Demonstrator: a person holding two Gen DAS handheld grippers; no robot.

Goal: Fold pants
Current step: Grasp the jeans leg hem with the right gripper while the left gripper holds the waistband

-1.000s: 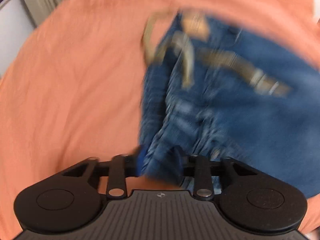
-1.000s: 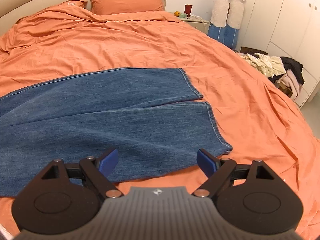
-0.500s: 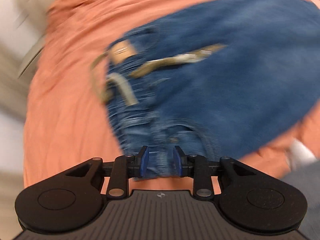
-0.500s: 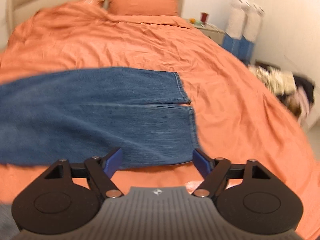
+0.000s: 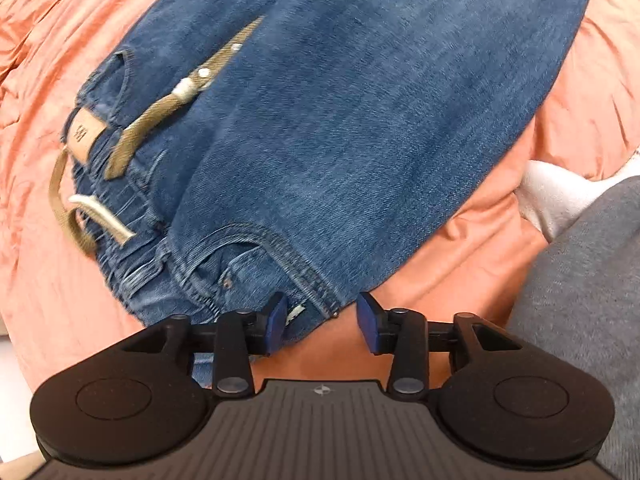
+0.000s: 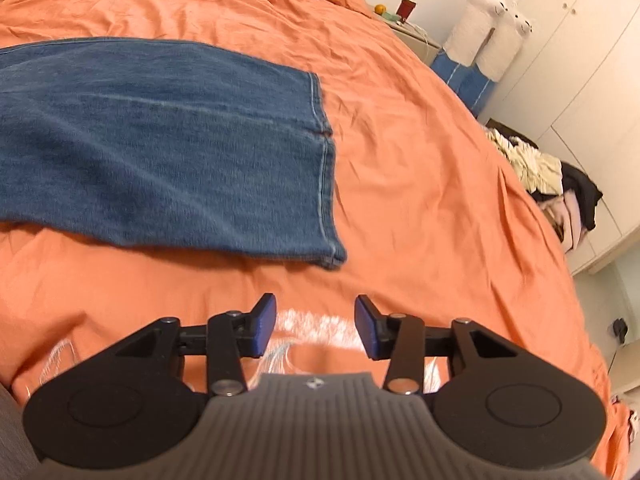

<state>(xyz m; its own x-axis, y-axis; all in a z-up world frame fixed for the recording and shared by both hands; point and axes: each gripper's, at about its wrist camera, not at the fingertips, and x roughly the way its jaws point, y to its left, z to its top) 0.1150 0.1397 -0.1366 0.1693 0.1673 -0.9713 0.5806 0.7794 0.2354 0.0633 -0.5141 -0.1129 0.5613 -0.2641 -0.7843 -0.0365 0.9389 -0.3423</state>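
Right wrist: orange duvet [image 6: 420,168] w/ jeans [image 6: 160,140], wardrobe [image 6: 580,60] behind; right fingers closing, empty; left opening.

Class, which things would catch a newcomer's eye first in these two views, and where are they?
Blue jeans lie spread flat across the orange bedspread. Their waistband end, with a tan drawstring, lies beside the left gripper. Two white llama plushies stand by the wardrobe.

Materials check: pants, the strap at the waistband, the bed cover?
Pants: blue denim, matte; twill grain, faded streaks and topstitched seams show. Strap: looks like woven khaki webbing with pale metal-looking tips; ribbed weave visible, exact fibre unclear. Bed cover: thin orange woven fabric, probably cotton, slight sheen; fine sharp creases throughout.
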